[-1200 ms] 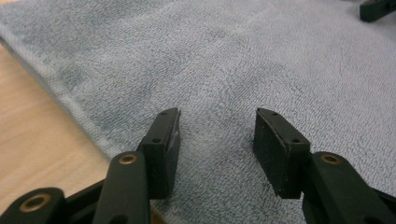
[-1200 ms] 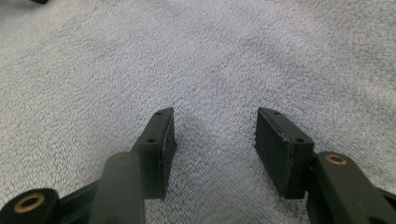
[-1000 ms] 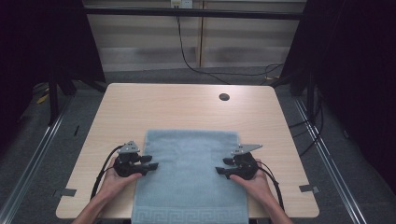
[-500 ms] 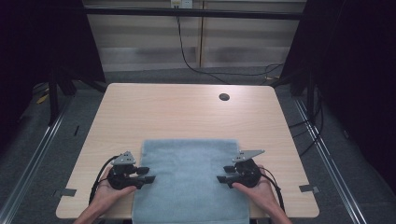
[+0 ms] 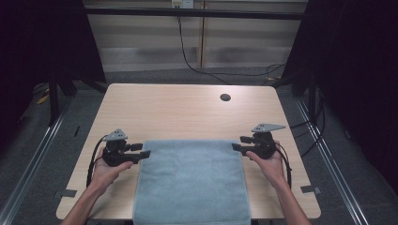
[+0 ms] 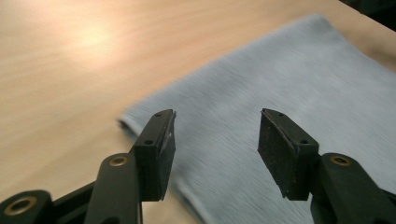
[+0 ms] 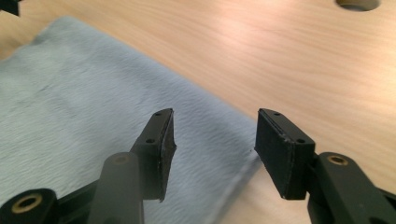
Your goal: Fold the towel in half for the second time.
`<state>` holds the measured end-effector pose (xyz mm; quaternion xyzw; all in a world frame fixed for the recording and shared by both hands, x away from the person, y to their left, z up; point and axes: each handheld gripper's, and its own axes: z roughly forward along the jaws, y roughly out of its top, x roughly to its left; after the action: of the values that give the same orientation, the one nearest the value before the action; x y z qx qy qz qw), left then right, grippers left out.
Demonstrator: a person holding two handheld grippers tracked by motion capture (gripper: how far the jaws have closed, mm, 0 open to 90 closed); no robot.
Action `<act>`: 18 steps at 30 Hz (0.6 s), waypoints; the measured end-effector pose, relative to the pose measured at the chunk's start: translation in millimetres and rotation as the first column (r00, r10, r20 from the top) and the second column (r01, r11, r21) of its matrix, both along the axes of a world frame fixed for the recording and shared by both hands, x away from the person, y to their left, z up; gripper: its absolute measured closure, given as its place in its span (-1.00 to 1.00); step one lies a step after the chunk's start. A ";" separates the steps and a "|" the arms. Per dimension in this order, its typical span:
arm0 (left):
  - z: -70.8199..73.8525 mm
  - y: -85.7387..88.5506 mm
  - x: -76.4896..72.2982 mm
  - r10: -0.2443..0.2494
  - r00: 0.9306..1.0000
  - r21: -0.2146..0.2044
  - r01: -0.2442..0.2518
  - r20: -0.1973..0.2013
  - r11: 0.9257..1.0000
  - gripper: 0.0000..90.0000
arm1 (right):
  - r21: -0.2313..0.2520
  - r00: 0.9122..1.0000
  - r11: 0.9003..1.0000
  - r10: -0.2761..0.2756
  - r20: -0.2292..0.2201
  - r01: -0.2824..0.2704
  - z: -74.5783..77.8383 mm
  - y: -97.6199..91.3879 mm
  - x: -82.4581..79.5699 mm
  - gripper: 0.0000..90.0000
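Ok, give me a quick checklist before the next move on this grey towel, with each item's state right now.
1. Left gripper jaws open, nothing between the pads: ok.
2. Right gripper jaws open, nothing clamped: ok.
3. Each gripper sits at a far corner of the grey towel: ok.
4. Towel lies flat, without big wrinkles: ok.
5. Towel fully on the table: not ok, its near edge hangs over the front.
6. Pads touching the towel: cannot tell.
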<state>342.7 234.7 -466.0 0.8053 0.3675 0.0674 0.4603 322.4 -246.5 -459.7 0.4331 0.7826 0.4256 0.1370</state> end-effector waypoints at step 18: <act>-41.6 -9.3 51.7 0.069 0.997 0.095 -0.066 -0.035 0.993 -0.27 | -0.093 0.997 0.995 -0.037 -0.071 0.030 -39.2 0.8 41.0 -0.12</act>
<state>394.4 225.4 -507.6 0.8143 0.3998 0.0848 0.4121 363.4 -245.7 -499.0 0.4545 0.7984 0.3710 0.1354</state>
